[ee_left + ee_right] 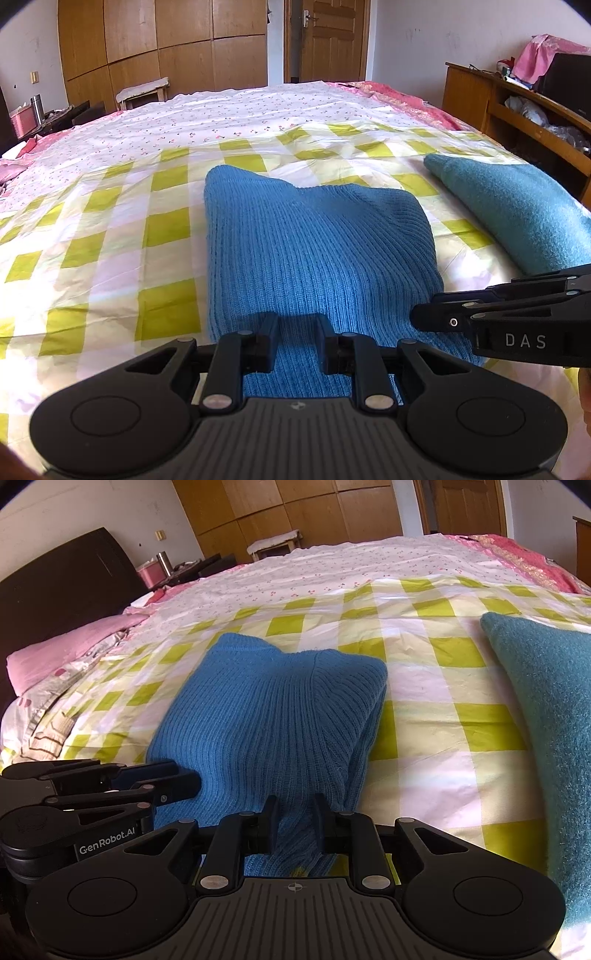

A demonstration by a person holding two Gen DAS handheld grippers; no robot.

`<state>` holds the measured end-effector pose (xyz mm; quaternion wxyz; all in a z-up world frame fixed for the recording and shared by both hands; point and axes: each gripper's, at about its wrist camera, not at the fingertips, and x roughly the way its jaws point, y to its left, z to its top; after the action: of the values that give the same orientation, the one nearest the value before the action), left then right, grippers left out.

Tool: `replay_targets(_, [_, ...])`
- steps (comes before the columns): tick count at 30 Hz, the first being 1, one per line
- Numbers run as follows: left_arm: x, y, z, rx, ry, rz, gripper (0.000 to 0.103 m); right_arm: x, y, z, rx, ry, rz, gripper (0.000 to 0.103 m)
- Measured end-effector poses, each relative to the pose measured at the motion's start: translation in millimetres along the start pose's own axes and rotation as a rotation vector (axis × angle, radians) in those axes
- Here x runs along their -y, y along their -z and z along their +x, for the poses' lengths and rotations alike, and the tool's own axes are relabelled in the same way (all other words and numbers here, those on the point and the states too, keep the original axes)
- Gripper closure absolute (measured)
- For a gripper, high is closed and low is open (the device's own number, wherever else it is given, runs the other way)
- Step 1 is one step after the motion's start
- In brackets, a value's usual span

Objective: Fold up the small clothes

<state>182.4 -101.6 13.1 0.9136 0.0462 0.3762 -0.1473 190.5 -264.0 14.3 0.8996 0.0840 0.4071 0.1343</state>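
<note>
Two knitted garments lie on the bed (110,206): one blue sweater (314,240), folded, near the bed's front edge, and one teal sweater (517,206) to its right. Two grippers are over the blue sweater's near end: the left gripper (295,332) and the right gripper (293,812). One pink pillow (66,650) sits at the bed's left end.

Bed with green-and-white checked cover (110,236) over a floral sheet (221,110). Pink pillow (66,646) at the bed's left edge, before a dark headboard (62,579). Wooden wardrobe (162,40) and door (328,37) beyond the far edge; wooden shelf unit (517,110) along the right edge.
</note>
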Motion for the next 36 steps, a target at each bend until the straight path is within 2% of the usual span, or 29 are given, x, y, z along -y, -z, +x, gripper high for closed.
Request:
replay_targets(10, [1, -18, -1, 0.025, -0.004, 0.005, 0.077, -1, -8, -14, 0.073, -0.021, 0.014, 0.082])
replay_targets(16, [1, -40, 5, 0.073, -0.017, 0.019, 0.076, 8, -18, -17, 0.129, 0.012, 0.032, 0.081])
replay_targets(21, [0, -49, 23, 0.061, -0.042, 0.036, 0.074, 17, -23, -1, 0.107, 0.053, 0.042, 0.08])
replay_targets(28, [6, -44, 35, 0.059, -0.059, 0.095, 0.072, 24, -20, 13, 0.085, 0.072, 0.045, 0.077])
replay_targets(35, [4, -46, 36, 0.058, -0.054, 0.081, 0.071, 26, -19, 14, 0.092, 0.07, 0.058, 0.073])
replay_targets(36, [3, -46, 35, 0.06, -0.053, 0.078, 0.071, 27, -19, 13, 0.095, 0.069, 0.06, 0.068])
